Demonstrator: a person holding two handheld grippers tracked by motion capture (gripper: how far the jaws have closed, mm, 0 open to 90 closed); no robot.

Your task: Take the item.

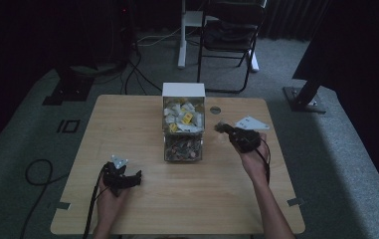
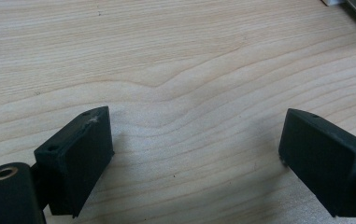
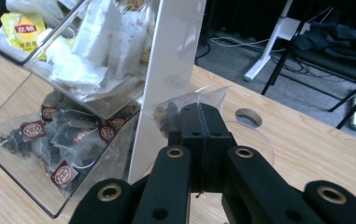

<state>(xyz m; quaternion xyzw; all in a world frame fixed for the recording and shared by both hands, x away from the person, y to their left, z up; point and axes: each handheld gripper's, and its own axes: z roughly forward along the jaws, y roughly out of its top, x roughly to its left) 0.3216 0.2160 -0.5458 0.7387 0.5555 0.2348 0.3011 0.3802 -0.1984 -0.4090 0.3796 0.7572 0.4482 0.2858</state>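
We see left gripper [image 2: 194, 154] spread wide over bare wood table [image 2: 175, 56] | right gripper [image 3: 202, 122] pinching clear crinkly tea-bag packet [image 3: 203, 99] just beside acrylic bin [image 3: 171, 60]

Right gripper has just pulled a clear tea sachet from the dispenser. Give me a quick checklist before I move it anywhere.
1. Right gripper shut on the clear tea sachet: ok, the fingers meet with the wrapper pinched between them.
2. Sachet clear of the acrylic dispenser: ok in the high view, held off to its right side.
3. Sachet intact: cannot tell, the wrapper is see-through and partly hidden by the fingers.
4. Left gripper open and empty: ok, bare wood between its fingers.
5. Left gripper out of the way: ok, it sits near the table's front left, apart from the dispenser.
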